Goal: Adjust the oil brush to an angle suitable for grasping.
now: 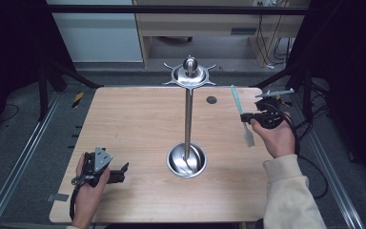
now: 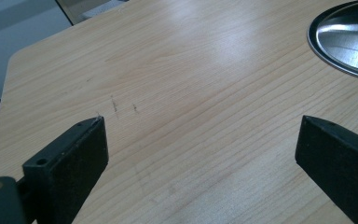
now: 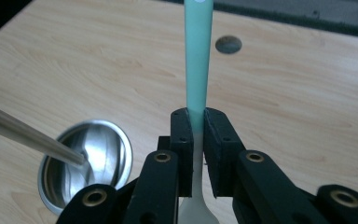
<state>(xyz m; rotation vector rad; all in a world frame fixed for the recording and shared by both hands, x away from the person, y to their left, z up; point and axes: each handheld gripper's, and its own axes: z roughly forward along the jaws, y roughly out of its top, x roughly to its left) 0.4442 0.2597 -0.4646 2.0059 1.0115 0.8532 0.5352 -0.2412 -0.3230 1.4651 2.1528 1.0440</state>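
A teal-handled spatula [image 1: 240,112] with a pale blade is clamped in my right gripper [image 1: 248,117] at the table's right side, lifted off the wood. In the right gripper view the jaws pinch the spatula [image 3: 197,60] where teal handle meets white blade, handle pointing away. A steel stand with a round bowl base [image 1: 186,160], a tall pole and a hooked top ring [image 1: 189,75] rises at the table's centre. My left gripper [image 1: 122,171] rests at the front left, open with nothing between its fingers [image 2: 70,154]; the bowl base [image 2: 349,39] shows at upper right there.
The light wooden table [image 1: 133,124] has a small round dark hole [image 1: 211,99] near its back right. Black frame bars and cables flank both sides. A desk and wall stand beyond the far edge.
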